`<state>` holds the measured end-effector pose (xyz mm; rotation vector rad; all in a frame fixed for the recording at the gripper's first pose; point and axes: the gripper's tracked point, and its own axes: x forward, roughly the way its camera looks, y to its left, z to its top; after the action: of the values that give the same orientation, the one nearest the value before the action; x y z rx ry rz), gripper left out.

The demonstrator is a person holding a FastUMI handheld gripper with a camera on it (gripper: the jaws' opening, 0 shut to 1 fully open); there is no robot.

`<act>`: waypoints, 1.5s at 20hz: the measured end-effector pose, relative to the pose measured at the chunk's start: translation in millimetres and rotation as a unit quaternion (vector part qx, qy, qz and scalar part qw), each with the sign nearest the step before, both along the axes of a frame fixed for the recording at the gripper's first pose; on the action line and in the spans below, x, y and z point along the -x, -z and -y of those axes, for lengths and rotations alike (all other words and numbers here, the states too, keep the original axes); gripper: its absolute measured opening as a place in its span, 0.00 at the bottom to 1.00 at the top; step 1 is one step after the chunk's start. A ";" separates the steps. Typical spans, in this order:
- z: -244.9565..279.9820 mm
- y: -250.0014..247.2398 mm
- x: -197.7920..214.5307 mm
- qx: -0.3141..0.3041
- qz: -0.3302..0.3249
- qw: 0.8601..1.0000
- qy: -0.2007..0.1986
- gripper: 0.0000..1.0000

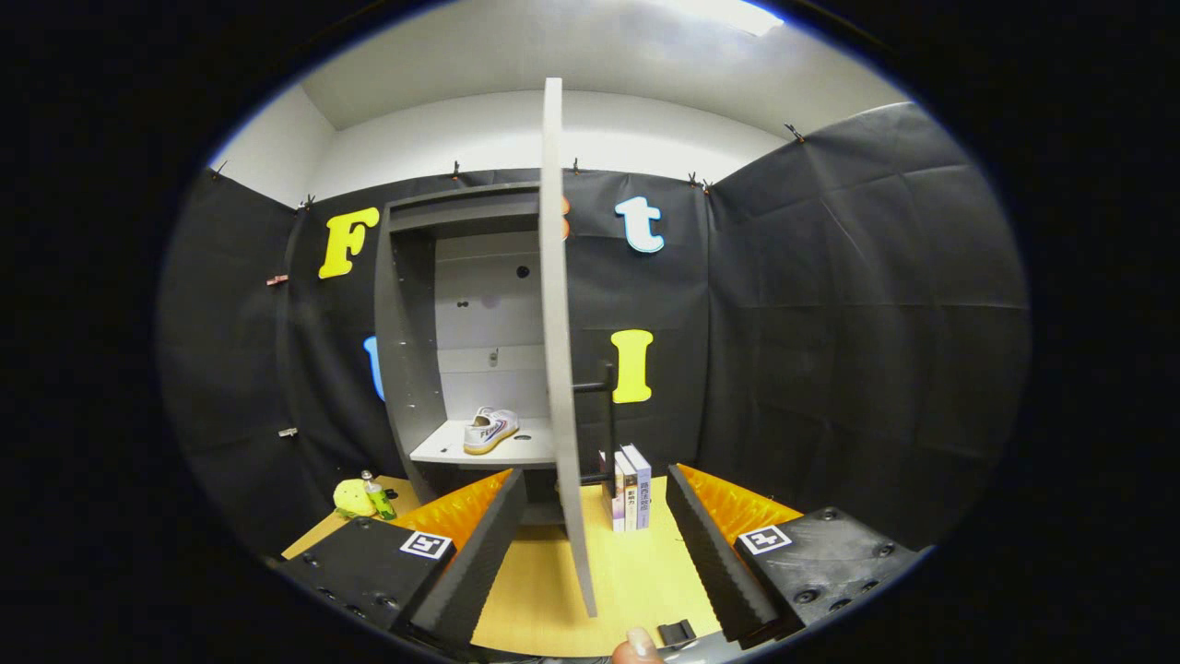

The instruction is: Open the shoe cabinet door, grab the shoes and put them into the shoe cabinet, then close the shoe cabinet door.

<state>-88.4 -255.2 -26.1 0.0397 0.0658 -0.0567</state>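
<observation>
The shoe cabinet [419,369] stands beyond the tool's fingers, a tall grey box of flat, matte panels with its front open. Inside it, on the one pale shelf [479,449], sits a single white shoe [489,429] with a light sole and a coloured mark on its side, toe pointing toward the tool. The back panel above the shoe is pale grey with a few small dark holes. The cabinet door [560,369] is swung wide and seen edge-on, a thin grey slab that runs down between the two fingers, nearer the left one; a slim dark bar handle [601,406] sticks out on its right face.

The tool [595,544] has its fingers spread well apart, gripping nothing, with ridged pads facing inward. The door edge passes through the gap, and whether it brushes the left finger is hard to say from this angle.

Just ahead of the right finger, a few upright books [631,487] stand on the light wooden surface [539,590]. Beyond the left finger lie a yellow soft object [352,498] and a small green bottle [377,496]. A fingertip [636,648] shows at the tool's base, beside a small black clip [677,633]
</observation>
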 end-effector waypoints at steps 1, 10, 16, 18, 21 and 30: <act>7.4 -1.2 -4.3 -0.001 0.000 1.000 0.000 0.97; 28.7 3.1 -64.6 -0.013 -0.009 0.999 -0.030 0.97; 19.5 3.6 -70.6 -0.029 -0.008 0.998 -0.064 0.97; 18.3 3.6 -71.5 -0.031 -0.007 0.998 -0.061 0.97; 10.1 3.4 -70.8 -0.038 -0.006 0.997 -0.068 0.97; -84.9 14.5 -82.1 -0.044 -0.003 0.996 -0.071 0.97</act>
<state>-6.3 -170.3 -40.6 0.1228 0.0777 0.0887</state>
